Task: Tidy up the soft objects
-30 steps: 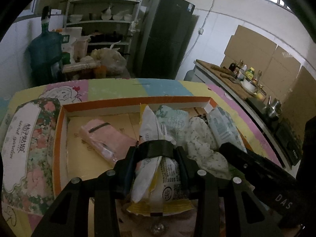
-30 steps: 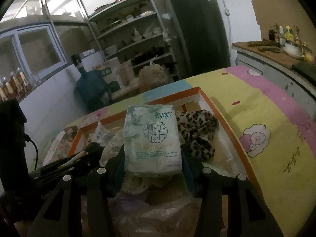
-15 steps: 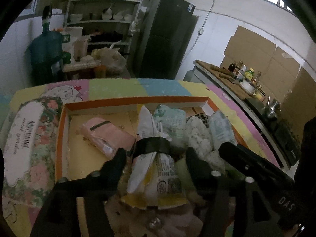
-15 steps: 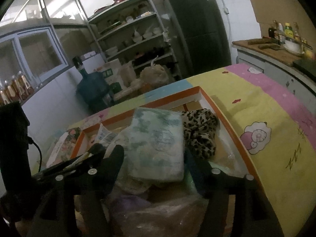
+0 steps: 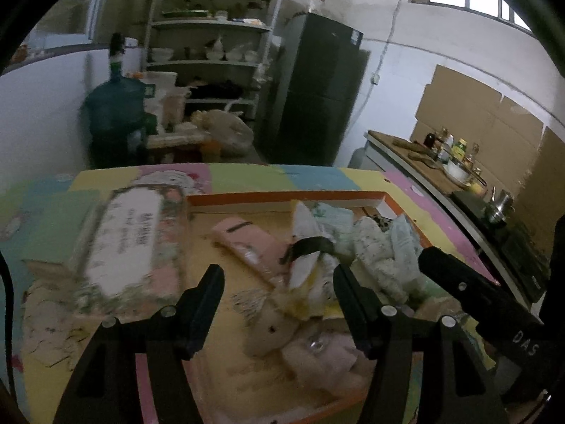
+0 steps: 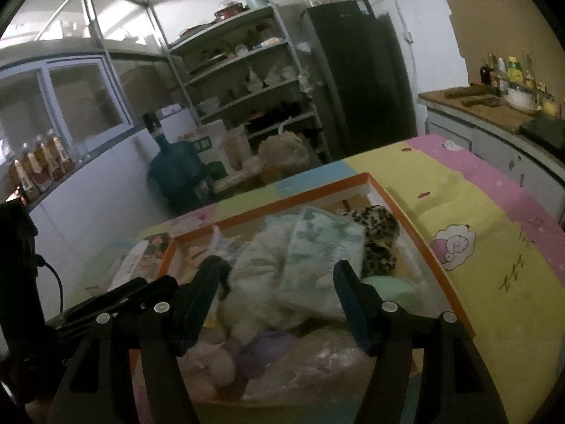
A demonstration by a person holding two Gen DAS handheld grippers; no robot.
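Kitchen table under a pastel mat: orange-rimmed box [image 5: 282,196] holding the soft objects, namely tissue pack [image 6: 323,247], banded packet [image 5: 305,265] and leopard cloth [image 6: 379,236], laid side by side; left gripper [image 5: 277,279] and right gripper [image 6: 277,274] both spread, empty, each load apparently just deposited.

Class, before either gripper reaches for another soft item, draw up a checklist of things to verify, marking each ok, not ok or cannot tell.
1. Left gripper open, nothing clamped: ok.
2. Right gripper open, nothing clamped: ok.
3. Green tissue pack released, lying in the orange-rimmed box: ok.
4. Banded white packet released inside the box: ok.
5. Items in the box neatly arranged: not ok, they lie heaped on one another.
6. Floral pack inside the box: not ok, it sits outside the box's rim.
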